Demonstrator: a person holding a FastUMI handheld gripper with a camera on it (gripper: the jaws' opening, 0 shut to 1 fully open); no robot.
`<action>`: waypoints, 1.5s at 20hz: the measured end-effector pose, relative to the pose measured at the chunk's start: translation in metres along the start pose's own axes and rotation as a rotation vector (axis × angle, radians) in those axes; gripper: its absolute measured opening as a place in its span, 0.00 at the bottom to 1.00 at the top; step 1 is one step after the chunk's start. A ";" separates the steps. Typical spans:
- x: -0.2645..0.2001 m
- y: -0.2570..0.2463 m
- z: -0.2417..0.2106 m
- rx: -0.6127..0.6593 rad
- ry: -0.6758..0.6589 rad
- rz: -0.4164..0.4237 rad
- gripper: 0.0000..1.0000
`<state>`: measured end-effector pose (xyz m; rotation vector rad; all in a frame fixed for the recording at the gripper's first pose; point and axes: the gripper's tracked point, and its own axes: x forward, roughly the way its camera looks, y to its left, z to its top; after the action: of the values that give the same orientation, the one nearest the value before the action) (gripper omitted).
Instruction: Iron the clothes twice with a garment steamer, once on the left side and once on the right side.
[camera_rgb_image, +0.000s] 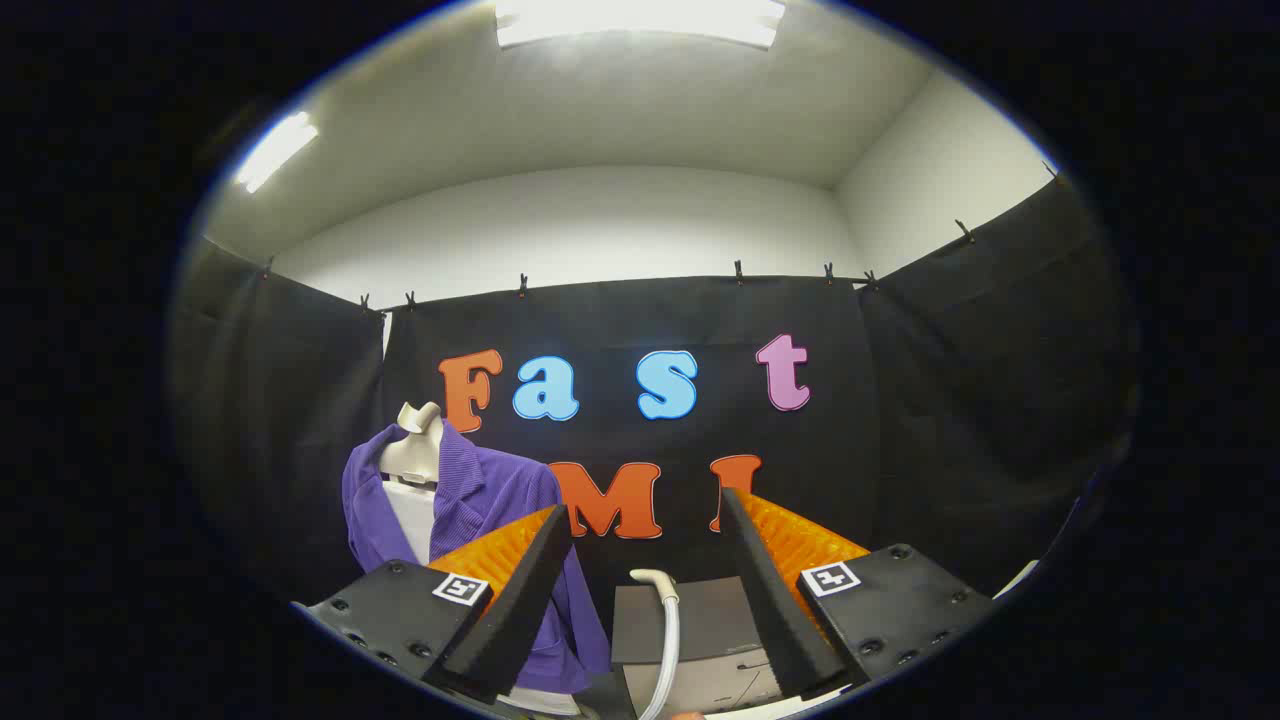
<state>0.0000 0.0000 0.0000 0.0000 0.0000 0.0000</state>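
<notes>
claw (645, 520) fingers apart; hose (668, 620) stands between them.

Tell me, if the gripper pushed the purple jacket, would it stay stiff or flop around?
Probably flop: the purple jacket looks like soft ribbed cloth hanging loosely on a mannequin, so it would likely swing. The mannequin beneath may resist. The gripper is open, fingers apart, touching nothing.

We see a purple ribbed cloth jacket (480, 500) with a soft, matt weave, draped over a smooth cream mannequin bust (415, 450) that looks like matt plastic. Between the spread fingers of the gripper (645, 520), which hold nothing, a smooth, slightly glossy white plastic steamer hose (668, 630) curves up. Behind it sits a matt dark grey panel (700, 620). The black booth cloth (950, 420) hangs matt and lightly creased.
</notes>
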 end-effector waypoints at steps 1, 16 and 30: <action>0.000 -0.001 -0.001 -0.003 0.003 -0.002 0.98; 0.007 0.010 -0.007 0.002 0.012 -0.002 0.98; 0.059 0.006 -0.039 0.007 0.062 -0.016 0.98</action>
<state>0.0591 0.0060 -0.0393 0.0074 0.0616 -0.0156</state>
